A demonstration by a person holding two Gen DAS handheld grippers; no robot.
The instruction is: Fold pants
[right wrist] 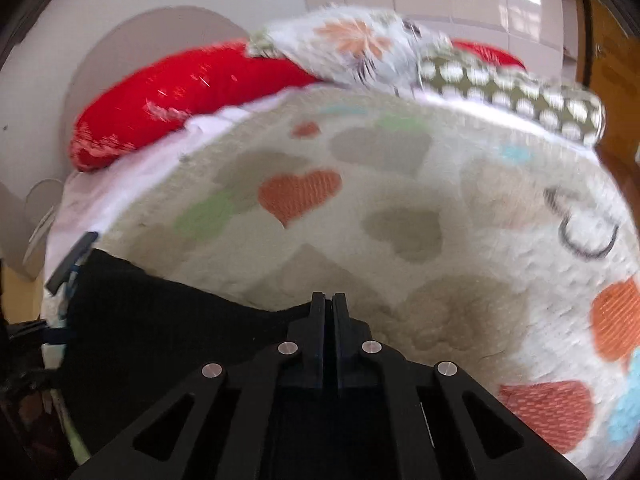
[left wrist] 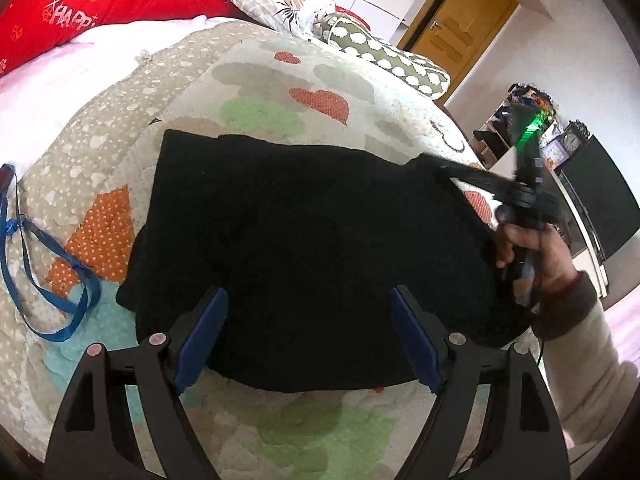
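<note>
From the left wrist view, the black knit pants (left wrist: 304, 248) lay as a broad, folded dark slab on the heart-patterned quilted blanket (left wrist: 280, 92) covering the bed. Their surface looked flat and nearly featureless, with a stepped upper edge where one layer sat over another. The left gripper (left wrist: 308, 336) hovered over the near edge of the pants with its blue-padded fingers (left wrist: 202, 338) spread wide and nothing between them. At the right, the right gripper (left wrist: 524, 196), held in a hand (left wrist: 532, 248), pinched a stretched corner of the pants lifted off the blanket. A blue ribbon strap (left wrist: 52, 272) lay looped on the blanket to the left, well apart from the pants. A red cushion (left wrist: 100, 4) rested at the head of the bed.

From the right wrist view, which was blurred, the right gripper's (right wrist: 329, 300) fingers were pressed together on the black fabric (right wrist: 160, 320), which spread away to the left over the blanket (right wrist: 400, 220).
</note>
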